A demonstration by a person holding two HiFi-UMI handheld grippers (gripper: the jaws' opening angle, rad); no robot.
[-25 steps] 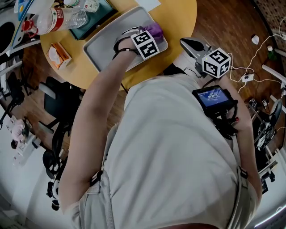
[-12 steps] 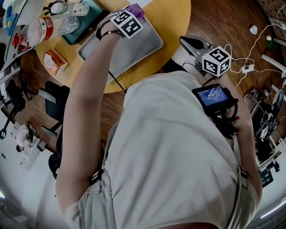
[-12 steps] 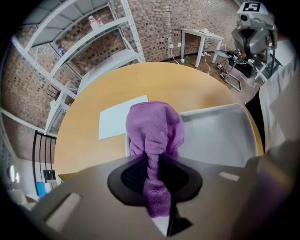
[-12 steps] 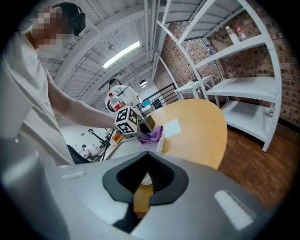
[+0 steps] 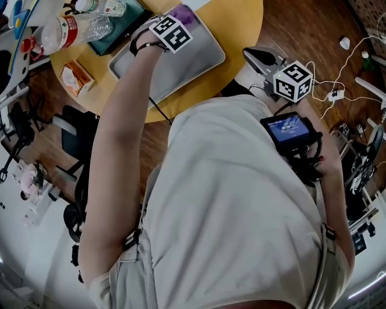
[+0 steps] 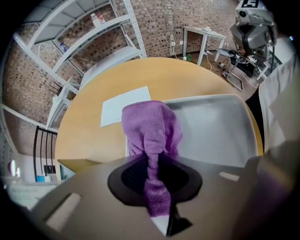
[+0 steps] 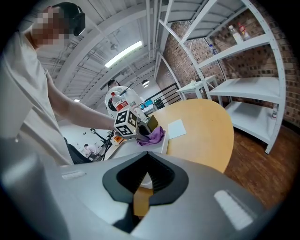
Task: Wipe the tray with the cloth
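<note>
A grey tray (image 5: 187, 63) lies on the round wooden table (image 5: 241, 24). My left gripper (image 5: 178, 18) is shut on a purple cloth (image 5: 180, 12) and presses it on the tray's far corner. In the left gripper view the cloth (image 6: 151, 126) runs from between the jaws down onto the tray (image 6: 211, 131), beside a white sheet of paper (image 6: 124, 104). My right gripper (image 5: 258, 58) hangs off the table's edge near the person's body, shut and empty. From the right gripper view I see the cloth (image 7: 153, 136) and the left gripper (image 7: 138, 137) far ahead.
A plastic bottle (image 5: 72, 27), a dark green box (image 5: 123, 27) and an orange tissue pack (image 5: 75, 77) lie left of the tray. A black chair (image 5: 78, 136) stands below the table's edge. Cables (image 5: 338, 84) trail over the wooden floor at the right.
The left gripper has dragged the cloth from the tray's near right part to its far corner, then stayed about there. The right gripper has held still.
</note>
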